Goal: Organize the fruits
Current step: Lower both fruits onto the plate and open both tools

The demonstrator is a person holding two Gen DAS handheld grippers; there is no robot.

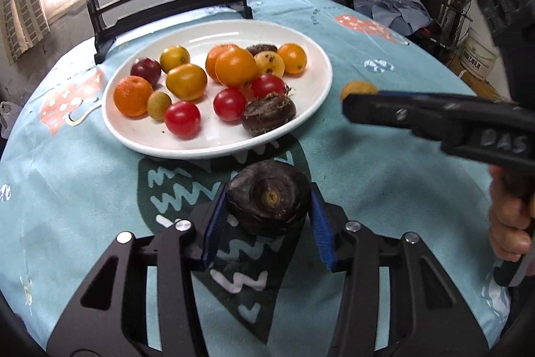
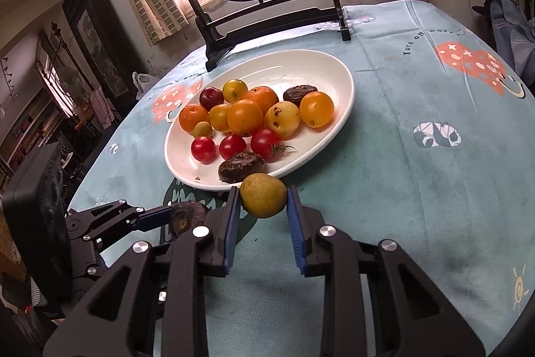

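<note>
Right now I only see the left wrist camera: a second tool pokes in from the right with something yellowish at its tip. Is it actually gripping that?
Observer: Yes. The right gripper has both blue pads pressed on a yellow-green fruit.
Operator: Where is it, relative to the plate?
Observer: In its own camera it shows just in front of the white plate's near rim, right of your dark chestnut.
Operator: Anything further right on the cloth?
Observer: A small sun print near the tablecloth's edge.
</note>
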